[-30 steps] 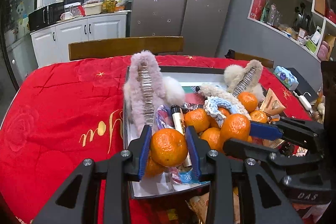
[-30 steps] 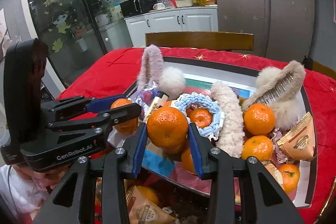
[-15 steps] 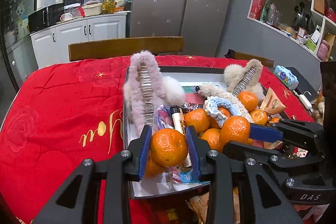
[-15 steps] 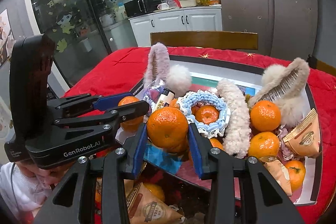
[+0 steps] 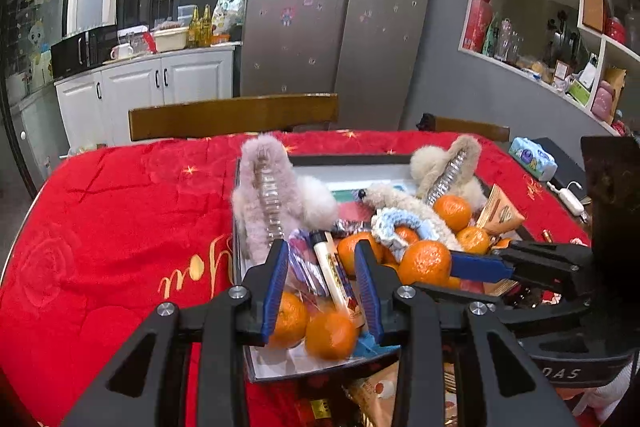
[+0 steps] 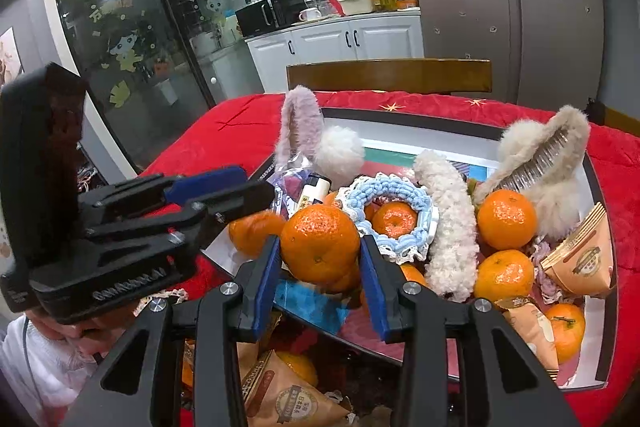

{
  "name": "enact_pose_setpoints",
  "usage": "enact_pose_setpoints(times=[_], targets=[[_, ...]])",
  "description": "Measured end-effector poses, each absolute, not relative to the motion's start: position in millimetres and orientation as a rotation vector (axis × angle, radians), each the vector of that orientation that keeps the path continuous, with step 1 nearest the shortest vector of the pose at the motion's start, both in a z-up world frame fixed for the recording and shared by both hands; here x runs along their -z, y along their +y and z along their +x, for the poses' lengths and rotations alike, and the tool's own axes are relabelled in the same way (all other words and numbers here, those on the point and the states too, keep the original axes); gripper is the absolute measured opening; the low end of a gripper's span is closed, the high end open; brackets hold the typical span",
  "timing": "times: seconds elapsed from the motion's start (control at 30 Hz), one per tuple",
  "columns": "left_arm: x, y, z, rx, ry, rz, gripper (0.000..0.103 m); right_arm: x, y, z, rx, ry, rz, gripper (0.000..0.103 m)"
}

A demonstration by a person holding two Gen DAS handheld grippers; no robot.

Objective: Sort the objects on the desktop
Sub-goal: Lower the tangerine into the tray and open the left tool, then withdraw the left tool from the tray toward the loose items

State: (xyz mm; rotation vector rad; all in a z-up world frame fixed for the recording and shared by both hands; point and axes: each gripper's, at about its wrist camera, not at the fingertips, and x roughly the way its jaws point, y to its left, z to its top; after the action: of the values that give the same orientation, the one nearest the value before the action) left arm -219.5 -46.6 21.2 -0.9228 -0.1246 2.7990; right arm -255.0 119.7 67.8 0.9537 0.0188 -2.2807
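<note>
**Red-clothed bench: one mandarin let go, one held**

Kitchen backdrop of fridge and white cupboards. In front, red-clothed bench (image 5: pixel 120 227) carrying a dark-framed tray (image 5: pixel 320 159) heaped with mandarins, furry hair clips and snack packets. Half a second ago, a mandarin clamped in left claw (image 5: pixel 320 247). Now released: jaws apart and empty, with the dropped mandarin (image 5: pixel 330 335) blurred low at the tray's near corner, beside another. Probably means one fruit delivered and left claw free for the next pick. Right claw (image 6: pixel 320 247) clenched on its own held mandarin (image 6: pixel 320 243), above the tray's near edge, not yet set down. Both claws roughly level, pointing forward across the tray, close together but apart.
</note>
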Motion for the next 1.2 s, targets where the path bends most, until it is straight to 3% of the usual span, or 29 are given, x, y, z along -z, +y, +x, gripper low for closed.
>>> enact_pose_setpoints(times=[0.13,0.2,0.27,0.33,0.4,0.43,0.53,1.2], targets=[[-23.4,-49.9,-219.0,-2.803,-0.146,-0.915,0.036,-69.3,120.9,-256.2,2.289,0.013,0.960,0.040],[-23.3,-52.5,-220.2,-2.799,-0.176,-0.919,0.051,-70.4,121.9,-257.9,2.288,0.007,0.968,0.041],[-23.3,-56.2,-221.8,-2.811,-0.198,-0.932,0.090,-72.0,125.0,-258.0,2.288,-0.006,0.956,0.051],[-24.3,-60.9,-224.9,-2.879,-0.178,-0.965,0.103,-75.9,128.1,-257.0,2.303,-0.012,0.929,0.062],[-25.8,-64.4,-226.4,-2.900,-0.166,-0.962,0.103,-79.7,128.1,-254.2,2.322,0.024,0.910,0.069],[-26.2,-66.3,-227.1,-2.906,-0.171,-0.963,0.103,-81.5,129.0,-253.5,2.328,0.031,0.902,0.083],[-27.9,-73.3,-228.9,-2.922,-0.201,-0.961,0.103,-87.2,135.1,-253.3,2.348,0.002,0.875,0.103],[-31.9,-86.2,-225.0,-2.939,-0.234,-0.959,0.103,-105.5,156.4,-259.4,2.393,-0.082,0.867,0.103]])
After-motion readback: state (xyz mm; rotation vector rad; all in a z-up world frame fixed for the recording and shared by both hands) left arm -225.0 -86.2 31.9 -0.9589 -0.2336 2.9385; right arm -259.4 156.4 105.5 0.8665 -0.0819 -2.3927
